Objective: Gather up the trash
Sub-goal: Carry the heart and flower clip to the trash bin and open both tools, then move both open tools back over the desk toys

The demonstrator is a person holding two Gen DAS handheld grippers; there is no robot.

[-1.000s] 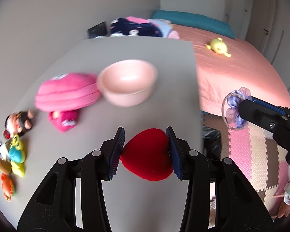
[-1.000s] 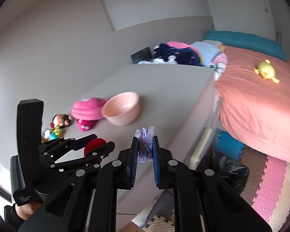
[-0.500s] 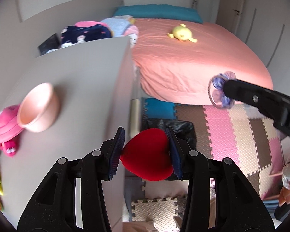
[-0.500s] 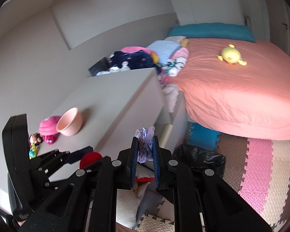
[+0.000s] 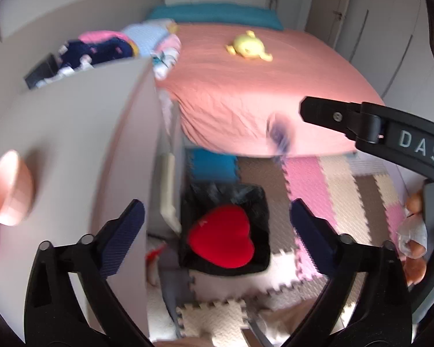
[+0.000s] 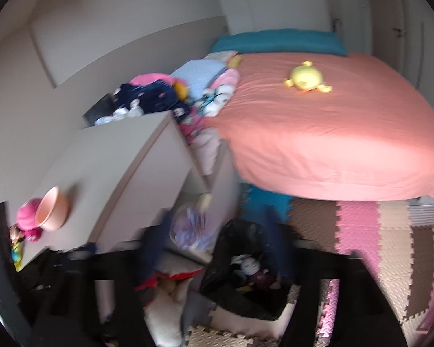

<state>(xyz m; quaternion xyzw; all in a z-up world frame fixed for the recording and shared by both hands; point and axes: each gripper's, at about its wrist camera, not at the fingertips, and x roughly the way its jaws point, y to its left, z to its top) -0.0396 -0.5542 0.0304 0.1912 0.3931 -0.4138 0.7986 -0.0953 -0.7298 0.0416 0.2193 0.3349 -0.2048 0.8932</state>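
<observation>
Opening left gripper (image 5: 217, 217) jaws wide, red heart (image 5: 221, 241) dropping free over black trash bag (image 5: 257, 199) on the near floor. Opening right gripper (image 6: 214, 245) jaws too, purple wrapper (image 6: 192, 228) blurred between them, apparently loose. Keeping both releases centred above the bag mouth, well short of the far bed (image 6: 318, 133).

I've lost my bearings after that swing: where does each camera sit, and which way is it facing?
Left wrist: on the left gripper, angled down at the black trash bag and red heart; its opening fingers and the right gripper show.
Right wrist: on the right gripper, angled down at the bag; its blurred fingers show, opening around a purple wrapper.
Shared: bag, pink bed, yellow plush, pink bowl.
</observation>
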